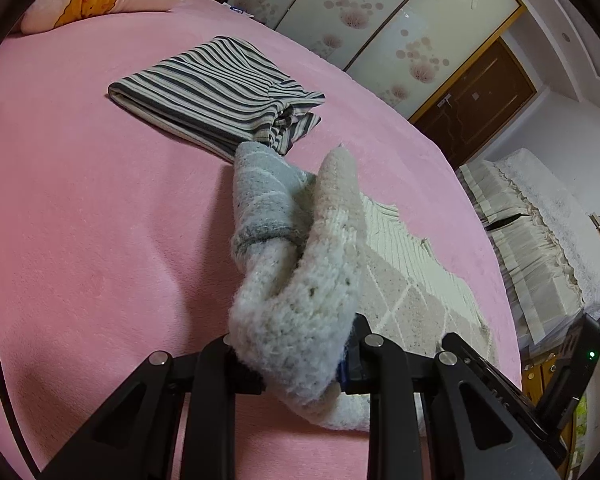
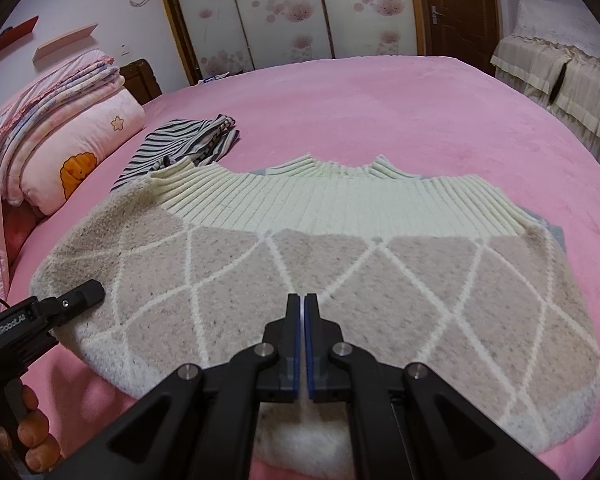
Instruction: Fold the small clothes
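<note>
A fuzzy beige sweater [image 2: 340,272] with white diamond lines and a cream ribbed hem lies spread on the pink bed [image 2: 420,112]. My left gripper [image 1: 300,360] is shut on a bunched beige-and-grey part of the sweater [image 1: 300,300] at its left side and holds it raised off the bed. In the right wrist view the left gripper [image 2: 88,292] shows at the sweater's left edge, held by a hand [image 2: 32,432]. Over the sweater's near middle, my right gripper [image 2: 302,300] is shut with nothing between its pads.
A folded grey-striped garment [image 1: 216,96] lies on the bed beyond the sweater. A pink pillow [image 2: 80,152] and stacked quilts [image 2: 56,84] sit at the bed's left. Wardrobe doors [image 2: 284,8] stand behind. Cream-covered furniture [image 2: 560,60] is beside the bed on the right.
</note>
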The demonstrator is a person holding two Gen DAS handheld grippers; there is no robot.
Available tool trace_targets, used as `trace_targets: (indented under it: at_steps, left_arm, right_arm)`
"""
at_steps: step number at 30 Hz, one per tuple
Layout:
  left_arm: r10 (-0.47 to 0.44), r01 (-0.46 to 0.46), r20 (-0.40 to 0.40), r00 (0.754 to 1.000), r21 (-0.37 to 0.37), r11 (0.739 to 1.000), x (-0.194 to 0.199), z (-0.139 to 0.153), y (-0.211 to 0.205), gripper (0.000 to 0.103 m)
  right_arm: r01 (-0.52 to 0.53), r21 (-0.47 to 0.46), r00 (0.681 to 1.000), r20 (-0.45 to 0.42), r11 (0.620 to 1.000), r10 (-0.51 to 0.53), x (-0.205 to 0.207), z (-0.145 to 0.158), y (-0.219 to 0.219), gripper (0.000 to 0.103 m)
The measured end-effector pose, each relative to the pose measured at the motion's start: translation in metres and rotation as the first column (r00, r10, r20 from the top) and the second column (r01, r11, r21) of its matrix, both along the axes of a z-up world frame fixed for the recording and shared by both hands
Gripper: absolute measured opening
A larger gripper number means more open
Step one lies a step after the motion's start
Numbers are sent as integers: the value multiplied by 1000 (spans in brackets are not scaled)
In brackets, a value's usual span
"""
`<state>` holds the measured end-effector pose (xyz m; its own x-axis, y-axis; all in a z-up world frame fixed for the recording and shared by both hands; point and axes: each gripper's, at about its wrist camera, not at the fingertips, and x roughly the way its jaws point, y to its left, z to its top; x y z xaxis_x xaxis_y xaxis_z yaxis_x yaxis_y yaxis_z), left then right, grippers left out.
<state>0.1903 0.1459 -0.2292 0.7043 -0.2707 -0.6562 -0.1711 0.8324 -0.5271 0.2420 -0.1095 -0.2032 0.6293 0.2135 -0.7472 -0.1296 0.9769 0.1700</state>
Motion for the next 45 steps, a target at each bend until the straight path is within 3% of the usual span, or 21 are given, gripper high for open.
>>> trace_targets:
  at_steps: [6,16,21,26,31,38,42,45]
  left_arm:
    - [1,-1,27,1000,7,1000,-1,1,-2,22]
    - [-18,11,76,997,95,995,2,16,-22,21]
    - [-40,26,102,994,137,990,1,31,-38,18]
    - [-121,87,156,980,210,974,3,60,-74,17]
    - [-240,170,213,947,302,938,1,88,-129,17]
    - [-432,325,234,871,385,864,-6,97,-225,16]
    - [-539,433,186,822,411,802,-10,79,-284,16]
    - [-605,508,95,791,449,735,-15,54,-325,17]
  right_arm:
    - [-25,-20,999,-26,999,24,12,-19,12,1]
    - [-32,-23,999,-12,999,32,10,-32,12,1]
    - [-36,22,999,-28,999,36,12,-31,5,1]
    - [-52,95,996,-63,994,58,16,-28,-7,1]
    - [-18,244,997,-64,970,35,2,-13,-47,1]
    - [115,253,993,-8,961,-117,-46,4,-137,1]
    - [198,234,980,-28,952,-197,-72,-4,-186,1]
    - [226,251,974,-49,941,-221,-84,-12,-210,1]
